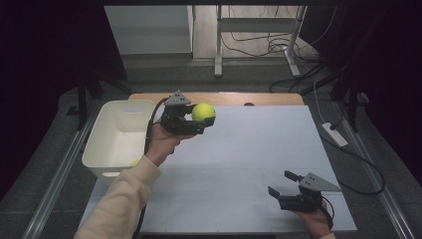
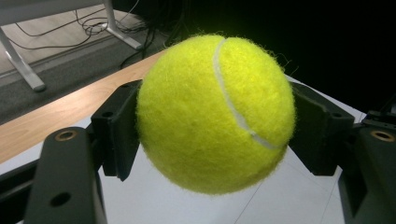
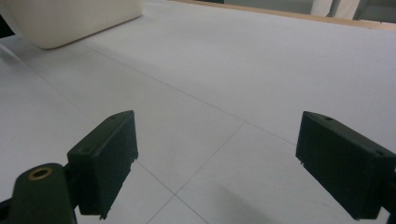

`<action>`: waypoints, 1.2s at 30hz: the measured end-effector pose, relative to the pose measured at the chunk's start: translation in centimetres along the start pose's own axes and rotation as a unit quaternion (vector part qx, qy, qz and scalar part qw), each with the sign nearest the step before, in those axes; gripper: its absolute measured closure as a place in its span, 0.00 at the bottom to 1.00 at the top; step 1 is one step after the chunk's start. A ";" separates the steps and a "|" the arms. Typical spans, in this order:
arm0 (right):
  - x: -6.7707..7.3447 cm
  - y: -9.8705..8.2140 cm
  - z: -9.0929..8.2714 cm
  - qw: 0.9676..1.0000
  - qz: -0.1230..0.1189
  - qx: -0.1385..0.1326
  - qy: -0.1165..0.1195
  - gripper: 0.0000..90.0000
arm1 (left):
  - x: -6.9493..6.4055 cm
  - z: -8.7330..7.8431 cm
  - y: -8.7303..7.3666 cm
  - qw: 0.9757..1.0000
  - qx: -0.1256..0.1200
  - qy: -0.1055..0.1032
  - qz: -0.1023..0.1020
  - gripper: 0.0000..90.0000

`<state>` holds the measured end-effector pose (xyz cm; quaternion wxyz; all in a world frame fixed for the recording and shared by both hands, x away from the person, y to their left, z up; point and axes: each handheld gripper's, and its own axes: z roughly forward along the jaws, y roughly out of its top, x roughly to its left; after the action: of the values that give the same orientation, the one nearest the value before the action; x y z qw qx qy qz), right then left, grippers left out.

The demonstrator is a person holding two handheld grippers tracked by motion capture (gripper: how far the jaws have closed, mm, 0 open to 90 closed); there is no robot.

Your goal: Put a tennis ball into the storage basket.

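Yellow-green felt marks the tennis ball (image 1: pixel 203 112), which sits clamped in the left claw (image 1: pixel 199 119) above the far left part of the white tabletop (image 1: pixel 259 149), just to the right of the white plastic bin (image 1: pixel 107 149). In the left gripper view the ball (image 2: pixel 215 112) is pinched across its widest part, a black pad pressing into the fuzz on each side, so it cannot roll out as the hand carries it. Nothing supports it from below; the hold is pure squeeze, which suits a springy, slightly compressible ball. The claw is held roughly level, with the ball sticking out ahead of the hand, which leaves room to swing it over the bin's rim.

A patch of the same yellow-green shows at the bin's near inner corner (image 1: pixel 135 162), probably another ball already dropped in, though too little is visible to be sure. That hints the work in hand is collecting balls into the bin, with this one likely headed there next.

Down at the near right of the tabletop the right claw (image 1: pixel 281 185) rests low, jaws spread wide and gripping nothing; its own view shows bare tabletop (image 3: pixel 224 84) between the pads (image 3: pixel 109 158), parked out of the way
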<state>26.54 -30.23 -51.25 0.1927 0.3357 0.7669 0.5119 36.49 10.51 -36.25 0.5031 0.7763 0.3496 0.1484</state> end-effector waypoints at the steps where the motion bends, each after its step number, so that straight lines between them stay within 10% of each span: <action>1: 0.0 0.0 0.0 1.000 0.000 0.000 0.000 0.15 | 0.0 0.0 0.0 1.000 0.000 0.000 0.000 0.30; 36: 0.0 0.0 0.0 1.000 -0.001 -0.001 0.004 0.15 | 1.7 -3.5 -1.1 0.999 -0.017 0.026 -0.006 0.30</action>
<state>26.55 -30.18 -51.23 0.1903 0.3330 0.7676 0.5135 35.29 14.32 -35.83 0.5076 0.7613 0.3653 0.1716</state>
